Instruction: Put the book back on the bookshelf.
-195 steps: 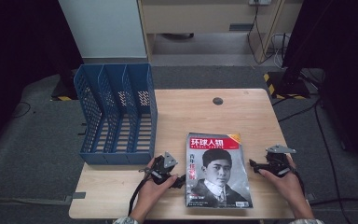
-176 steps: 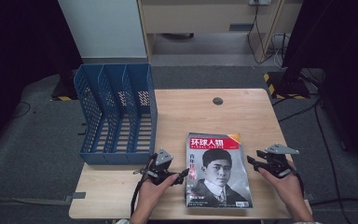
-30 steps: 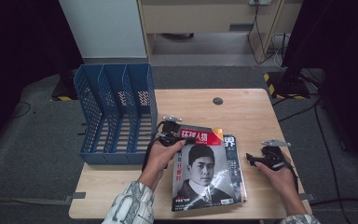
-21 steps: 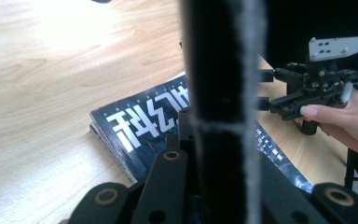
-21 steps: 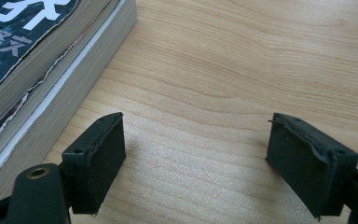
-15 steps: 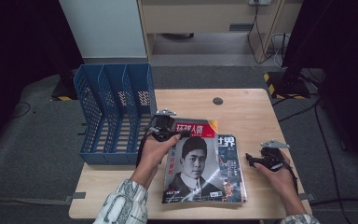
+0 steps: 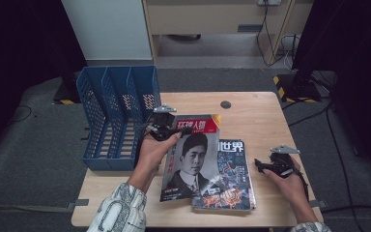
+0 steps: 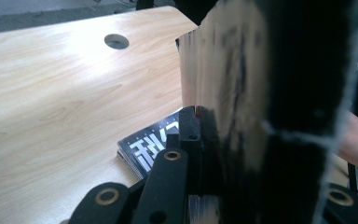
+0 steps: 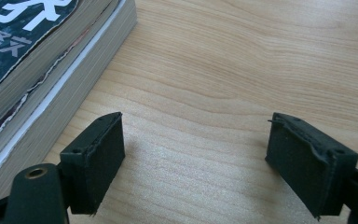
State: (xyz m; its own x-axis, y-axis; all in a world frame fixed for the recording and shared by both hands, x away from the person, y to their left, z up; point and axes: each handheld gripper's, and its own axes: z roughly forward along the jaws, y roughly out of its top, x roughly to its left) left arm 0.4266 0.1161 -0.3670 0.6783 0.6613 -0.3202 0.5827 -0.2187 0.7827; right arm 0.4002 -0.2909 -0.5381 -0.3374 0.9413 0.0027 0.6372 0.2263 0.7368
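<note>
A magazine with a man's portrait and red top (image 7: 192, 154) is lifted and tilted, and my left gripper (image 7: 170, 131) is shut on its upper left edge. In the left gripper view its glossy dark cover (image 8: 261, 93) stands close in front, clamped beside the jaws. Under it a stack of magazines (image 7: 229, 176) lies on the wooden table (image 7: 256, 113), the top one dark with white lettering (image 8: 151, 149). My right gripper (image 7: 260, 165) rests open on the table just right of the stack. The stack's page edges (image 9: 60, 88) lie left of its jaws.
A blue three-slot file rack (image 7: 118, 113) stands at the table's left edge, close to my left hand. A round cable hole (image 7: 225, 104) sits near the table's far edge. Bare wood lies at the far right of the table.
My left gripper took the top magazine by its edge and lifted it up and to the left, toward the rack, uncovering the dark magazine below. My right gripper barely moved.
</note>
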